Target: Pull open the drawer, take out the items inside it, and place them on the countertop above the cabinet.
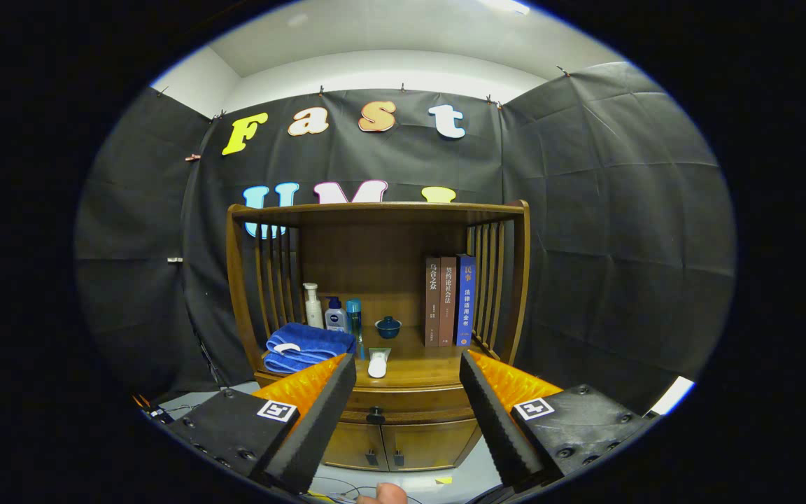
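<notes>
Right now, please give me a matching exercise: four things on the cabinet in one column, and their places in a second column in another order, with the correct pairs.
The claw is open, short of the closed drawer.

Things:
1. folded blue towel
2. three upright books
3. small blue lidded cup
4. drawer knob

Places:
A. low on the cabinet front, between the claw's fingers
B. near the middle of the countertop
C. against the right slatted side
D. on the left of the countertop, before the bottles

Pairs: 1-D, 2-C, 3-B, 4-A
</notes>
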A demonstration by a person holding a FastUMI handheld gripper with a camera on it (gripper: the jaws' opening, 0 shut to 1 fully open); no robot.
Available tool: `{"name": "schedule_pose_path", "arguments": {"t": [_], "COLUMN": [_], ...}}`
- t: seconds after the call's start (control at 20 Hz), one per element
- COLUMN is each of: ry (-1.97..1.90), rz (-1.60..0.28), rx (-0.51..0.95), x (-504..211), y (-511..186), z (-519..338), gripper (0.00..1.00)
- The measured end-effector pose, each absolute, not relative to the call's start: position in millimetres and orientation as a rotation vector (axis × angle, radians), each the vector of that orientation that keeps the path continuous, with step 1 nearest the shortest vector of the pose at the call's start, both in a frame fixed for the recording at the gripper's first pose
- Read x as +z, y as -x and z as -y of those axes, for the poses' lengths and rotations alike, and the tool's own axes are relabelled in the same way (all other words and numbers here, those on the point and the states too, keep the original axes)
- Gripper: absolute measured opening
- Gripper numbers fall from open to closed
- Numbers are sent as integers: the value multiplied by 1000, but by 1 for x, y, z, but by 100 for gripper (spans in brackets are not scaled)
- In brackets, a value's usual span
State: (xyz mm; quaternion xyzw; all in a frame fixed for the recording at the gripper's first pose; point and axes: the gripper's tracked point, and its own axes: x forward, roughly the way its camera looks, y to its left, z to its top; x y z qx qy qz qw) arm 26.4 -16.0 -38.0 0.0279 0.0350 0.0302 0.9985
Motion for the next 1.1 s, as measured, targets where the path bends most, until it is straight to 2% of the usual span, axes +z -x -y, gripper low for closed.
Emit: {"name": "schedule_pose_path", "arguments": {"t": [1.1], "ry": [-19], "rz": [-67], "rx": [62], "x": [-43], "y": [-16], "z": [19], "gripper": [98]}}
